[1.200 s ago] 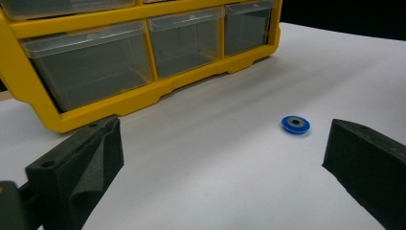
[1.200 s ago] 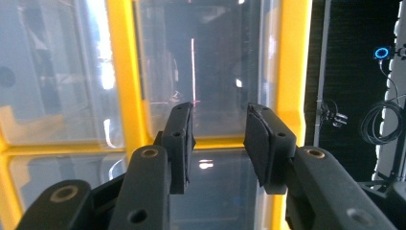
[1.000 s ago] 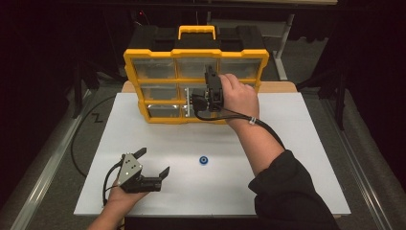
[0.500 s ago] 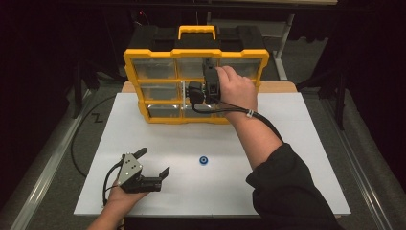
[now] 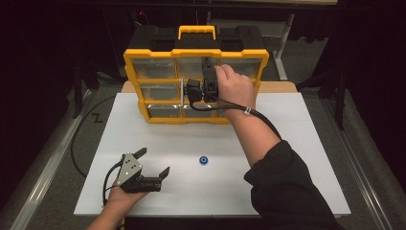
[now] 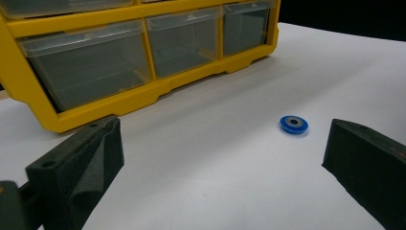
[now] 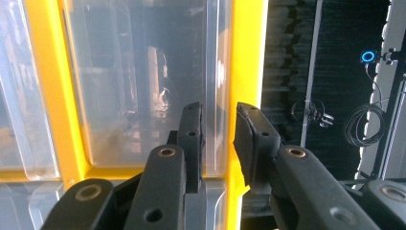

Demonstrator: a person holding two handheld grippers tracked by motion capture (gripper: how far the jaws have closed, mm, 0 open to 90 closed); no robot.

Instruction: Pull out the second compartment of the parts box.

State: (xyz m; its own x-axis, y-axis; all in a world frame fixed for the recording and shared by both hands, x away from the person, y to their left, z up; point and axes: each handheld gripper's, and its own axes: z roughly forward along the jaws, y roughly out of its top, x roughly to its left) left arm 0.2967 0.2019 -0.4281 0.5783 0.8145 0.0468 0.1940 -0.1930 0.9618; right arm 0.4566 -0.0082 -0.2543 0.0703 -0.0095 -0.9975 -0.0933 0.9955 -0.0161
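Left hand-held gripper (image 5: 154, 166) agape, low

blue ring (image 5: 204, 160) | flat on white table (image 5: 306, 143) | possibly a washer

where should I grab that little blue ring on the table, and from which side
The blue ring lies flat on the white table, so probably come straight down from above and pinch across its outer rim. Nothing crowds it. The left gripper, open with its fingers wide, is the nearer one.

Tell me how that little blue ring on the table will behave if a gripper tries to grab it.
The blue ring lies flat and thin, so foam pads would probably struggle to get under it. It looks light and may skid across the smooth white table.
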